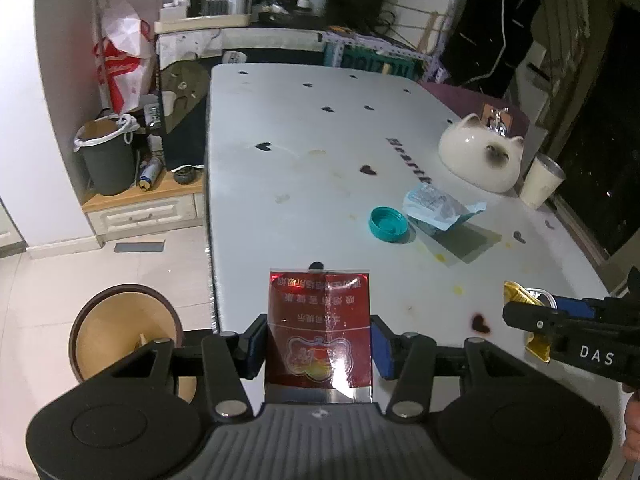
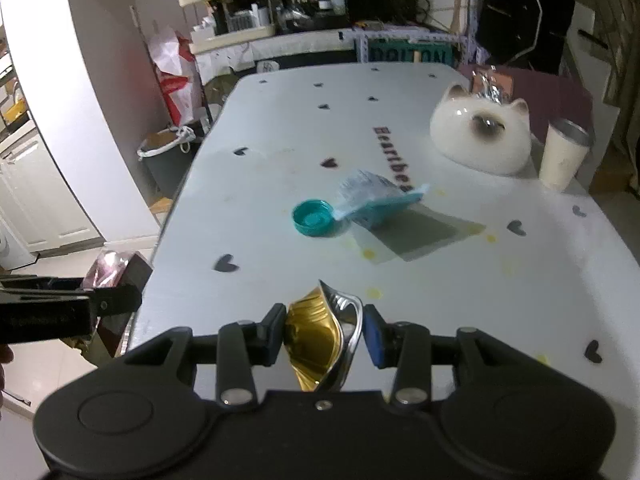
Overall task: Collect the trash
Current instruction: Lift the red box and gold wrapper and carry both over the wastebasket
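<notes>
A red cigarette pack (image 1: 320, 320) stands upright between the blue pads of my left gripper (image 1: 318, 344), which is shut on it above the near left edge of the white table (image 1: 280, 128). My right gripper (image 2: 324, 334) is shut on a crushed gold coffee capsule (image 2: 314, 336) above the table's near end. Each gripper shows in the other's view: the right gripper (image 1: 528, 304) with the gold capsule (image 1: 520, 294), the left gripper (image 2: 128, 284) with the red pack (image 2: 106, 270). A teal cap (image 1: 387, 225) (image 2: 313, 218) and a blue wrapper (image 1: 436, 210) (image 2: 376, 196) lie mid-table.
A brown round bin (image 1: 120, 336) stands on the floor below the left gripper. A grey bin with a white liner (image 1: 106, 156) sits further back left. A cat-shaped white bowl (image 1: 476, 156) and a cream cup (image 1: 542, 180) stand at the table's right side.
</notes>
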A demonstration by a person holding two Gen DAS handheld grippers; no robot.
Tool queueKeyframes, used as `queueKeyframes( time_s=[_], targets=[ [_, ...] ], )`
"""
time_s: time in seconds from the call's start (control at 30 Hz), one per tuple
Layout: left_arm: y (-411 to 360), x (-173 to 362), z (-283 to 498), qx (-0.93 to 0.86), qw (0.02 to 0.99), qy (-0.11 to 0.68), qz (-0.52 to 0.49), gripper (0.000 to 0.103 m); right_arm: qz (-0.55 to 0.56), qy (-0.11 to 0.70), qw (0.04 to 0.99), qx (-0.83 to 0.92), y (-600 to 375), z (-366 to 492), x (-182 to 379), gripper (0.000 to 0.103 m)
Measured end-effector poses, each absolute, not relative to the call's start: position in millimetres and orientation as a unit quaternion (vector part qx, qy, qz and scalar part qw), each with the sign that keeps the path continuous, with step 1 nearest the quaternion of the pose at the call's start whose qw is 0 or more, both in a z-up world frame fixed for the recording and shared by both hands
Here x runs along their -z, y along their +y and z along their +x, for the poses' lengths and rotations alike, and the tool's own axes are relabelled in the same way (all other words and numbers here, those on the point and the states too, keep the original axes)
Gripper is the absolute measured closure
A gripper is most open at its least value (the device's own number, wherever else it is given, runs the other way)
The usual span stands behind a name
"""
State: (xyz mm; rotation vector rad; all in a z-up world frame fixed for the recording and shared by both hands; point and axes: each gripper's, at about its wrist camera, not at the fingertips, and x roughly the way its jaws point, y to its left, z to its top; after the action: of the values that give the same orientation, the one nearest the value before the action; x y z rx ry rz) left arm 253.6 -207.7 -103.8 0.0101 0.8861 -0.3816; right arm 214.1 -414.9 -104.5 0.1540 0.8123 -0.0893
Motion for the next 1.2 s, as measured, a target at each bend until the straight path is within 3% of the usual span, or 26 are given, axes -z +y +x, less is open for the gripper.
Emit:
queueKeyframes(
  time_s=[0.47, 1.2],
  targets=[
    [-131, 88, 253, 0.170, 0.893, 0.415, -0.027, 0.051, 0.051, 0.382, 0.922, 0.033, -341, 224, 81, 0.061],
    [46, 105, 363, 0.155, 0.881, 0.447, -0.026, 0.051, 0.066, 0.409, 0.910, 0.020, -179, 336, 97, 0.061]
  ],
)
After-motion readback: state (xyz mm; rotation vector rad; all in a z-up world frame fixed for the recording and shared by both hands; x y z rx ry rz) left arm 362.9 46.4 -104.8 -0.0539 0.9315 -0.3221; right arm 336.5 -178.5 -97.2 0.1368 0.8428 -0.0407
